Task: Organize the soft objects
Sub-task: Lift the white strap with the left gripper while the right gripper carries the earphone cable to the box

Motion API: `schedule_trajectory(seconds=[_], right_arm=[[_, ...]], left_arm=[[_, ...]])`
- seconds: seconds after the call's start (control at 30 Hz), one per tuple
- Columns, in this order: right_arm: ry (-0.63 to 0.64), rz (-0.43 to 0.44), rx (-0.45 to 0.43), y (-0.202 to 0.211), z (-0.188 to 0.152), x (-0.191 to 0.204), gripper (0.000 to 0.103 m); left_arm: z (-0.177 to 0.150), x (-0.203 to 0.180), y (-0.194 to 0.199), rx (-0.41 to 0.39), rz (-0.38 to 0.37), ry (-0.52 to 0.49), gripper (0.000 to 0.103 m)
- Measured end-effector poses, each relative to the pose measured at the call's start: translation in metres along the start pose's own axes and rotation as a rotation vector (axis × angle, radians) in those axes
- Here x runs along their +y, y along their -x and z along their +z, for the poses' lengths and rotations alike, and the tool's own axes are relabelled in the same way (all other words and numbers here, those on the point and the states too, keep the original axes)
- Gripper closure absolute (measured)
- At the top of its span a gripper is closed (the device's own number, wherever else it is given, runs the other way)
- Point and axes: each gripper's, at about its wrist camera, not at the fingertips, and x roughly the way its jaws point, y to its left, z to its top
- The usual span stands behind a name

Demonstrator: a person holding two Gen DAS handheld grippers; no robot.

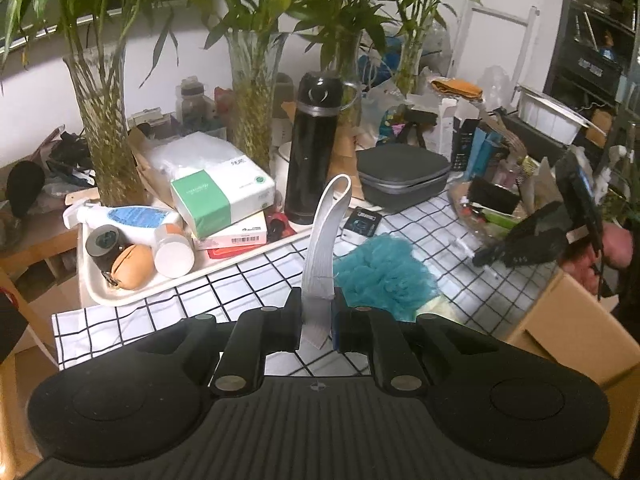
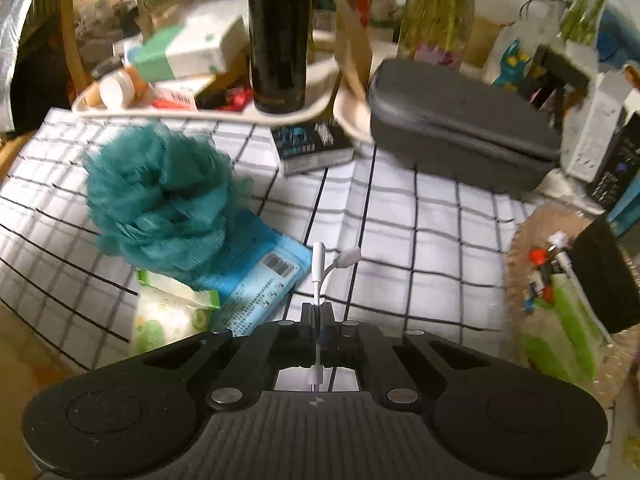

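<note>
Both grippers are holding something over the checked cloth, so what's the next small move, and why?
Probably lift the right gripper slightly: it is shut on the white cable, whose ends hang just above the cloth. The left gripper already holds the grey strap upright.

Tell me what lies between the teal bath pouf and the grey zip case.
In the right wrist view, a small dark box sits on the checked cloth between the teal bath pouf and the grey zip case; otherwise bare cloth.
</note>
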Motion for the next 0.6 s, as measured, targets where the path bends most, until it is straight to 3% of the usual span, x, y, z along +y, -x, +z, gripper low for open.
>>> schedule_trajectory(seconds=[0.23,0.6], right_arm=[[-0.002,-0.011,-0.083,0.065,0.001,0.007,0.099],[0.02,0.042,-0.175,0.152,-0.018,0.035,0.099]], left_arm=[[0.0,-0.021,0.026,0.008,-0.003,0.0,0.089],[-0.005,-0.054,0.06,0.032,0.005,0.023,0.089]])
